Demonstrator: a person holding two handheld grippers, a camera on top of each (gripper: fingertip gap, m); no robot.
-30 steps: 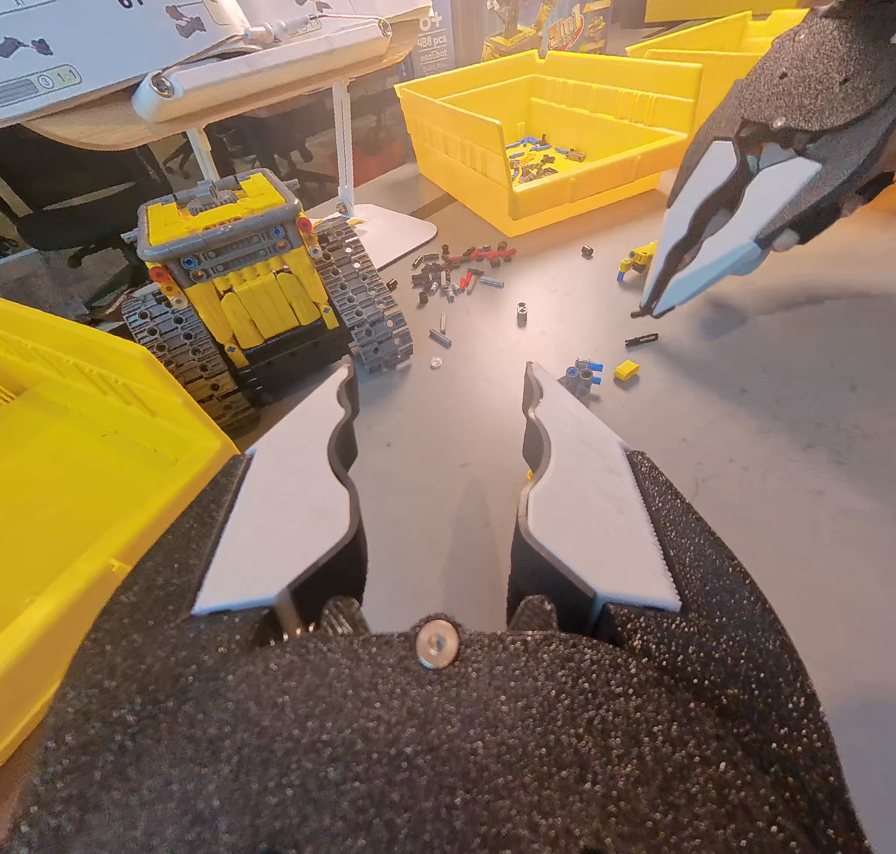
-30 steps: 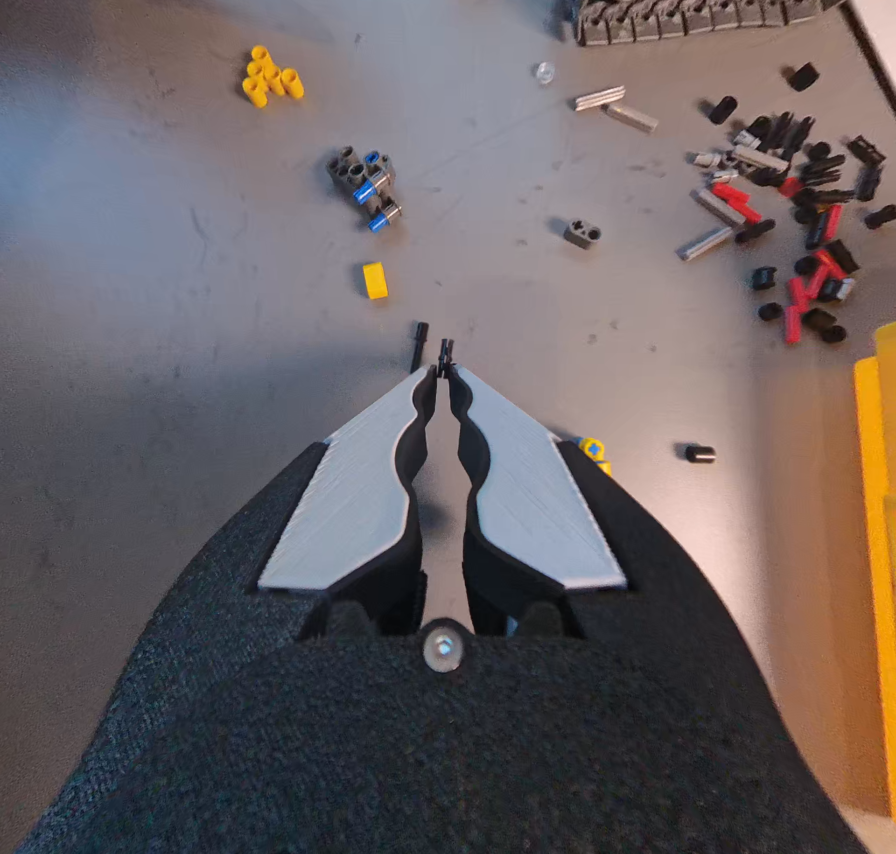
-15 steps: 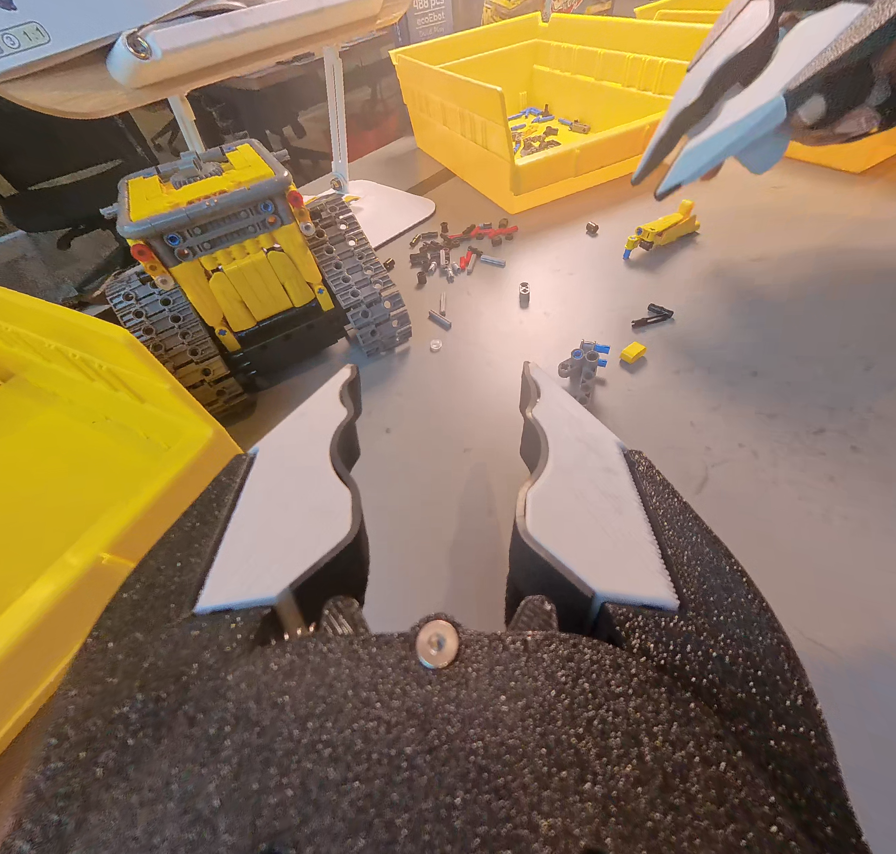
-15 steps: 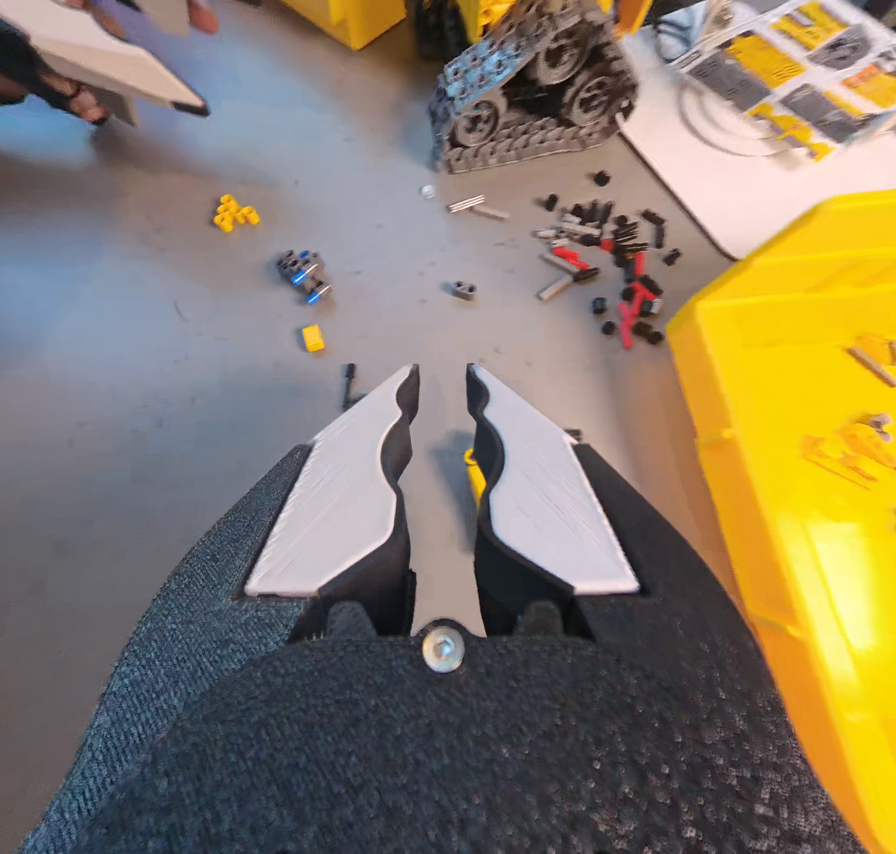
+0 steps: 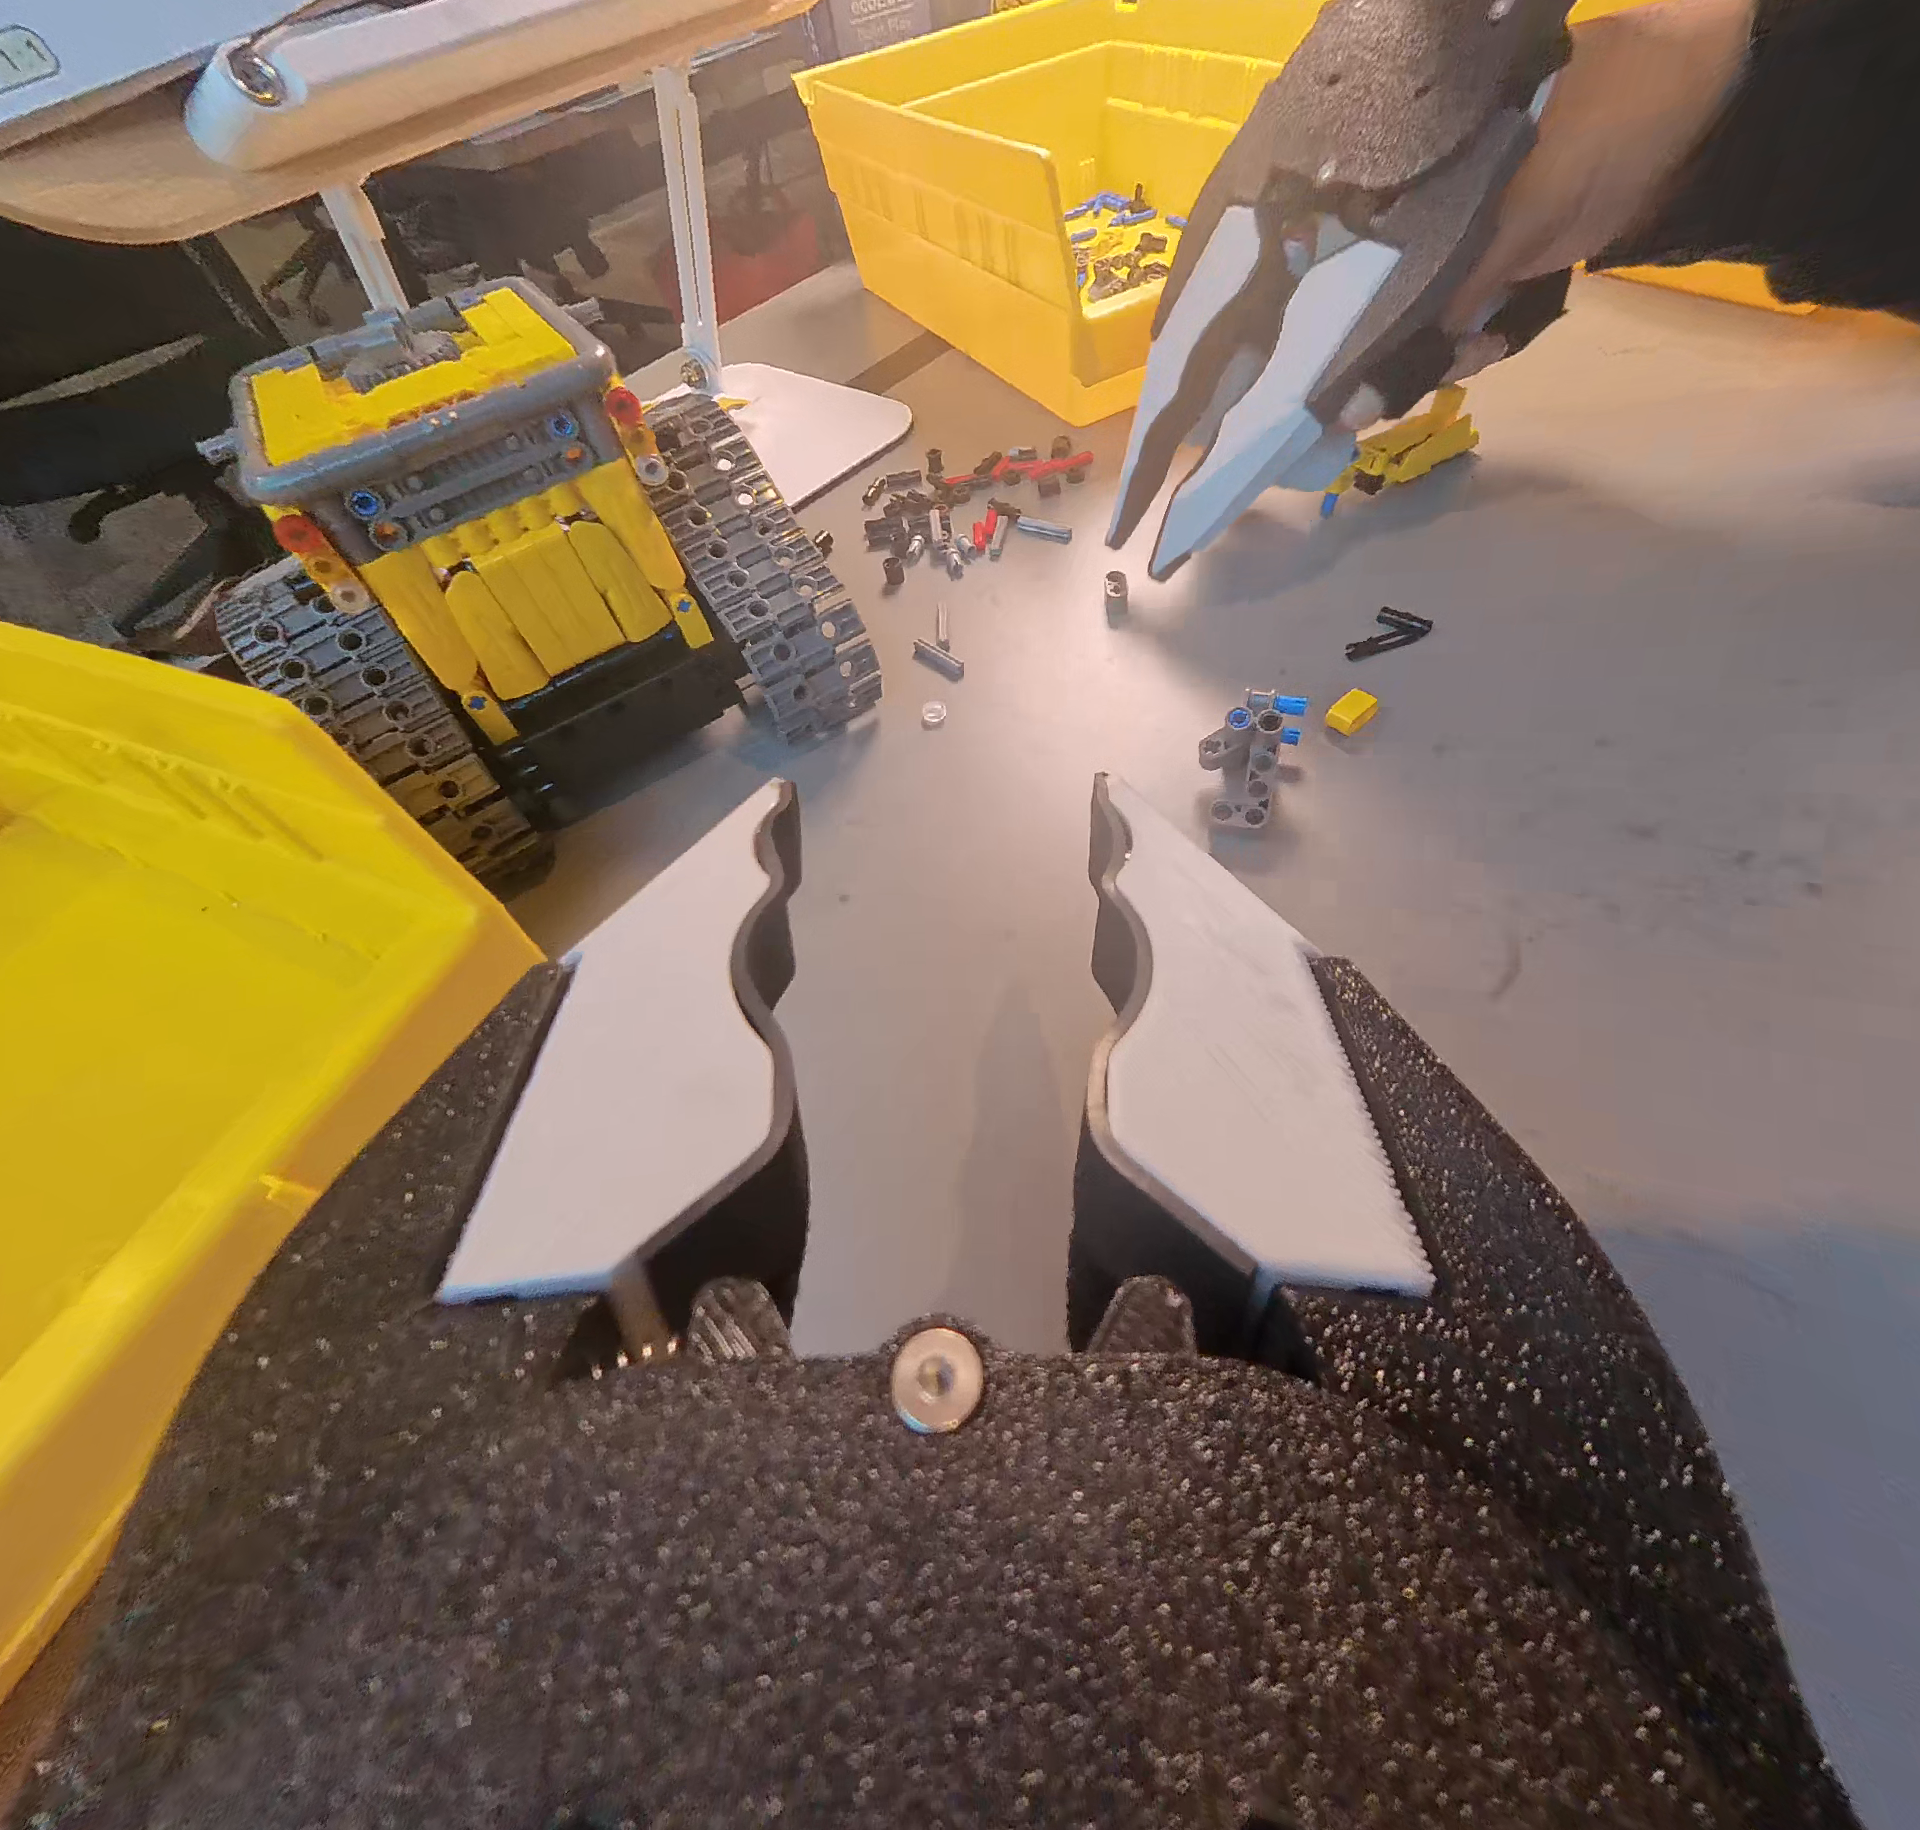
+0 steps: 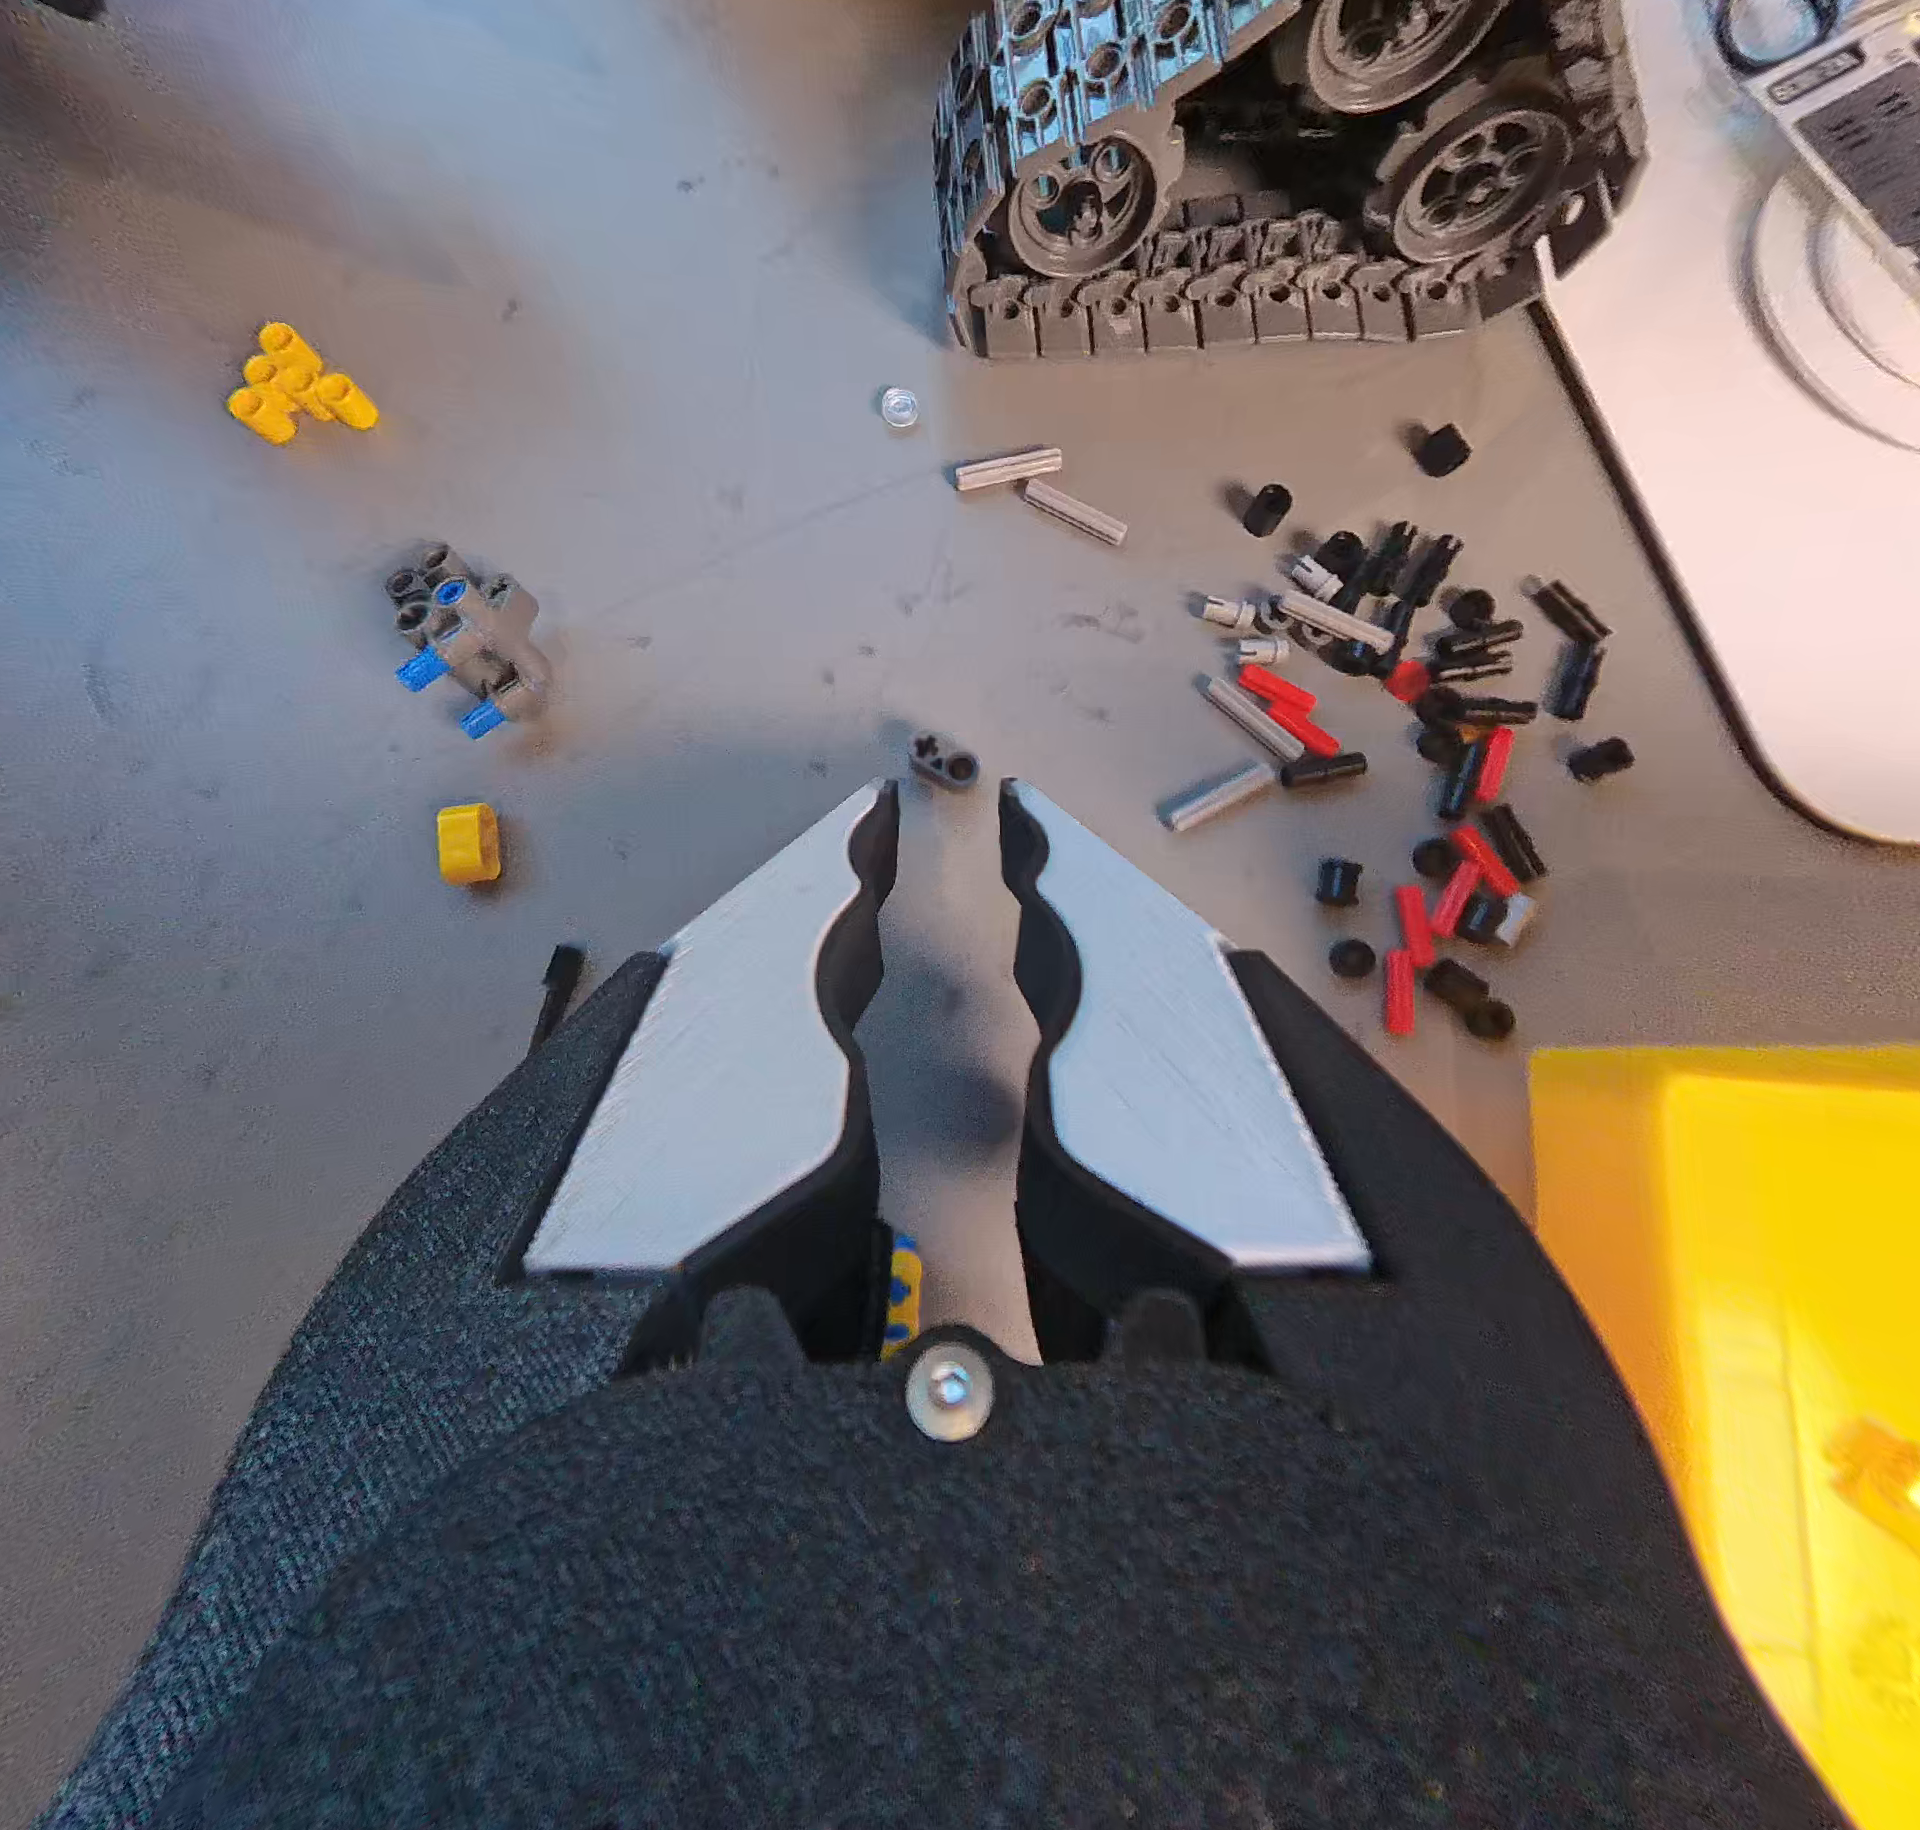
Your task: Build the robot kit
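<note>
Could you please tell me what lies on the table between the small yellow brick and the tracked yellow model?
In the left wrist view, the grey connector cluster with blue pins and a tiny clear round stud lie between the small yellow brick and the tracked yellow model.

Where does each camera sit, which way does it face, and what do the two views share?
Left wrist view: rides the open left gripper, looking forward low across the grey table at the yellow tracked model; the right gripper and a hand show.
Right wrist view: rides the open right gripper, looking steeply down at a small grey connector.
Shared: model, connector, pile of black and red pins, yellow brick.
</note>
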